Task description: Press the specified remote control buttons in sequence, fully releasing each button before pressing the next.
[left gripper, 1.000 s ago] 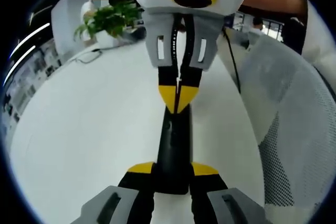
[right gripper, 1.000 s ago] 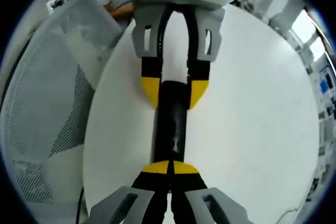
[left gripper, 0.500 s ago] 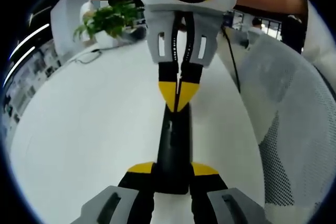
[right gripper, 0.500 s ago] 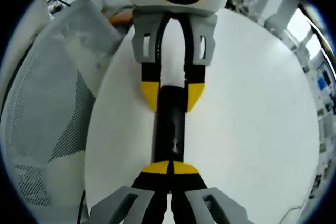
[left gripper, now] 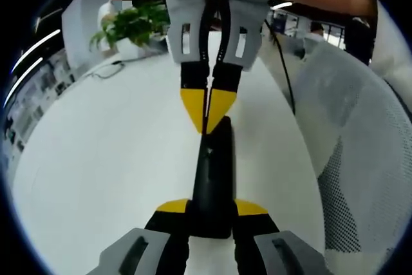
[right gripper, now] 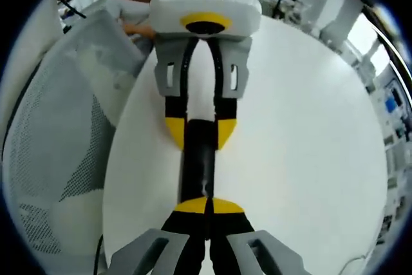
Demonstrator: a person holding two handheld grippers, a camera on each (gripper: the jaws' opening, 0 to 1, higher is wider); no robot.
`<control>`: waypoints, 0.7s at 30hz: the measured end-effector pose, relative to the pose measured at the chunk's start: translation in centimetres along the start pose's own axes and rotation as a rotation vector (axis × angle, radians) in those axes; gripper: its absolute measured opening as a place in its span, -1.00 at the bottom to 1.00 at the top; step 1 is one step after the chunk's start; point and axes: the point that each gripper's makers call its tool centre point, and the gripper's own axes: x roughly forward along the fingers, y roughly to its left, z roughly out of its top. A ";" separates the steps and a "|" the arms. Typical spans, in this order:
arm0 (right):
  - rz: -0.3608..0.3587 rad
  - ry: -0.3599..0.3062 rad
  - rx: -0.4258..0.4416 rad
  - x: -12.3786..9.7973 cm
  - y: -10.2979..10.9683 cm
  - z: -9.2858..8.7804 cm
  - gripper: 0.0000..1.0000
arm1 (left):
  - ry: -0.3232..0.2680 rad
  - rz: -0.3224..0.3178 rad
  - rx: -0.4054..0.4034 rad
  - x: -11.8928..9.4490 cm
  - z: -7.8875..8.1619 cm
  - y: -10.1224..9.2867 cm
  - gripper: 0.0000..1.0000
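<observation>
Remote: the black remote control (left gripper: 212,178) lies lengthwise in the lower centre of the left gripper view, on the white bench (left gripper: 103,159); in the right gripper view the same remote (right gripper: 196,159) runs up the centre of the frame.
Left hand-held gripper: its yellow-tipped jaws, at the bottom of the left gripper view (left gripper: 212,214), are clamped on the near end of the remote; in the right gripper view it (right gripper: 196,133) comes down from the top centre, gripping the far end.
Right hand-held gripper: its jaws are together, the yellow tips meeting in a point (right gripper: 207,205) at the bottom of the right gripper view; in the left gripper view that point (left gripper: 207,111) sits at the remote's far end, upper centre of the frame. Whether it touches a button I cannot tell.
Surroundings: a mesh chair back (left gripper: 351,159) fills the right side of the left gripper view; a potted plant (left gripper: 132,24) stands at the upper left.
Risk, wrong button: the closed tip is broad beside the buttons, so a slightly off landing could press a neighbour or two at once.
Risk, tipping: pressing near the unsupported end could rock the remote in the holding jaws.
Risk, incomplete release: a shallow lift would probably leave the button half down.
</observation>
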 end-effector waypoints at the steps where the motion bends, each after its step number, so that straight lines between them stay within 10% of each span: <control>1: 0.000 -0.001 -0.002 0.1 -0.1 0.0 -1.00 | 0.000 0.000 0.001 0.0 0.0 0.0 -0.52; 21: 0.037 0.022 0.000 1.8 -0.2 0.3 -1.00 | -0.009 -0.005 0.002 0.0 0.0 0.1 -0.52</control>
